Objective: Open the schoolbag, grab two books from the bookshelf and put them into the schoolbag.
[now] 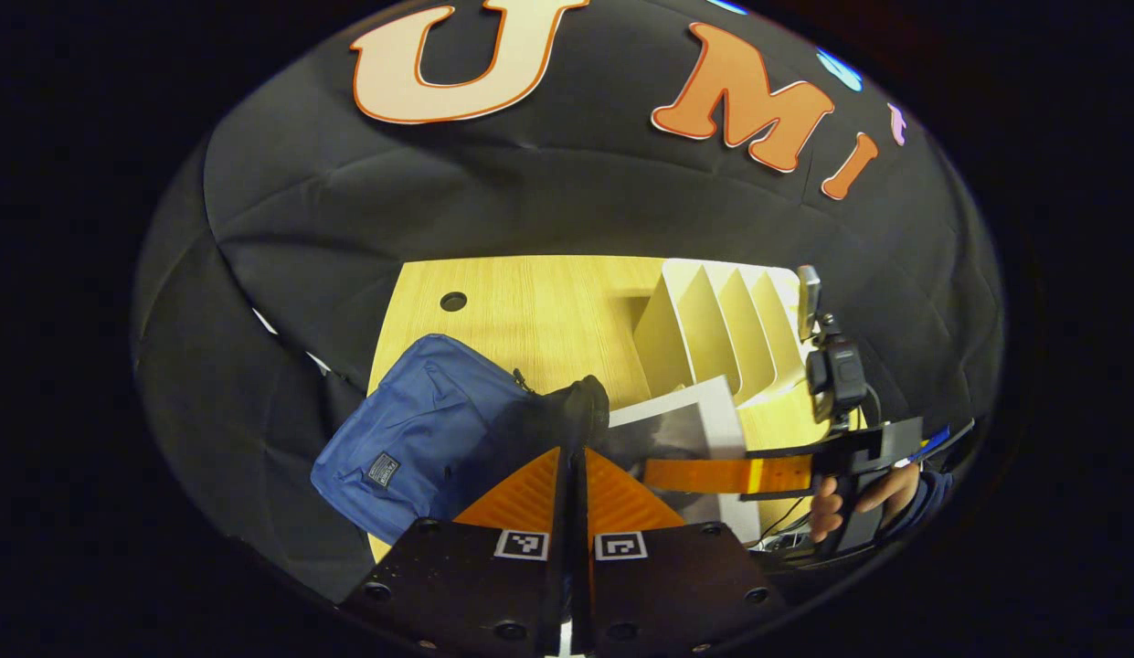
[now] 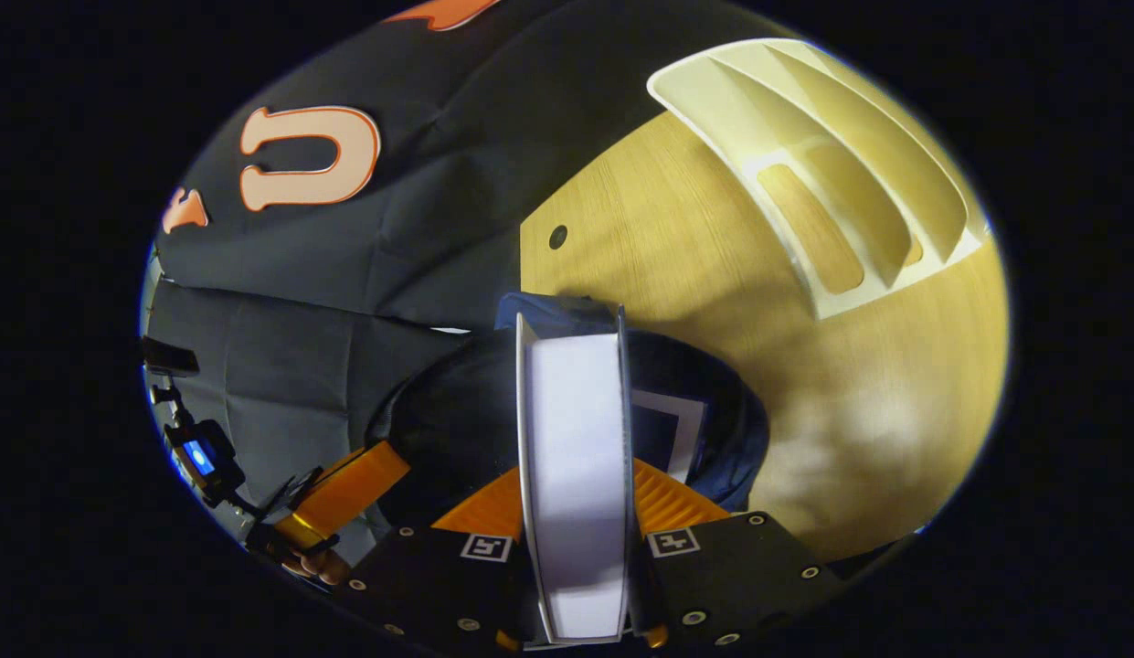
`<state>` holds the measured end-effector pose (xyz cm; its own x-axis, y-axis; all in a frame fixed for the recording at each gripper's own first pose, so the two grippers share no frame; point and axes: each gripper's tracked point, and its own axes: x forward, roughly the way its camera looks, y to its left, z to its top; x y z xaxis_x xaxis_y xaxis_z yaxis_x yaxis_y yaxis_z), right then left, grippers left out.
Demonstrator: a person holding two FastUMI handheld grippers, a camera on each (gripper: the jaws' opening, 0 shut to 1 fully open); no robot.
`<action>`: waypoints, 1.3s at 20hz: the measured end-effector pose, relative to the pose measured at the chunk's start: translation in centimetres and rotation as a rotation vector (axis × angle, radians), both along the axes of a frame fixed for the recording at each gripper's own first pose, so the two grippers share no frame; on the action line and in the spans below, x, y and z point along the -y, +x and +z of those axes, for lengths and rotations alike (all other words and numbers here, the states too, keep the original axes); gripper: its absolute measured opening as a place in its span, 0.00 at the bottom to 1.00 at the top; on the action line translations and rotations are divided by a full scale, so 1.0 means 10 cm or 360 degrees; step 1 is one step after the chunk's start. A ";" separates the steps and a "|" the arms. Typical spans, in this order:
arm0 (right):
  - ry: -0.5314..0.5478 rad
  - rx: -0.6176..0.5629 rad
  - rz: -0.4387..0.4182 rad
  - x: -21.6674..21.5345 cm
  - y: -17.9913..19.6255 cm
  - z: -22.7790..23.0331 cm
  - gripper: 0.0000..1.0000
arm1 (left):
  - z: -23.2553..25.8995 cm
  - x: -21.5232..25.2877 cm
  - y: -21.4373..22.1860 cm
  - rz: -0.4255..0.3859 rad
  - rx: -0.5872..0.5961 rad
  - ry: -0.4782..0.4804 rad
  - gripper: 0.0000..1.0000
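One blue fabric schoolbag lies on the light wooden table, its dark opened mouth turned toward the cream-coloured slotted bookshelf. In the left gripper view, the left gripper has its two fingers drawn almost together, pinching the dark rim of the bag's opening between them. Just beyond, the right gripper reaches in from the side, held by a person's hand, with a white-edged book at its fingers.

In the right gripper view, the right gripper is clamped on one thick book with white pages, spine and cover edges upright, both fingers pressing its sides. The book stands over the bag's open mouth, where a second book with a dark cover and white border already sits inside. The bookshelf lies well apart on the table, its slots bare. The left gripper shows at the bag's near edge.
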<state>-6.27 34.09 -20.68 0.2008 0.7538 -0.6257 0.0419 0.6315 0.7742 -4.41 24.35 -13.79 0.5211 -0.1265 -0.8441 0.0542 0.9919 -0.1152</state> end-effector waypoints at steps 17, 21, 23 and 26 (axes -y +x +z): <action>0.0207 -0.0061 -0.0296 -0.77 0.01 -0.53 0.40 | -0.10 0.31 -0.03 -0.0156 -0.0051 0.0047 0.08; 0.0247 -0.0049 -0.0278 -0.92 0.05 -0.58 0.40 | -0.11 0.38 -0.01 -0.0202 -0.0055 0.0077 0.05; 0.0263 -0.0064 -0.0275 -0.96 0.08 -0.63 0.40 | -0.11 0.38 -0.02 -0.0213 -0.0050 0.0091 0.05; 0.0179 -0.0120 -0.0256 -0.91 0.05 -0.67 0.42 | -0.09 0.33 0.00 -0.0194 -0.0041 0.0079 0.05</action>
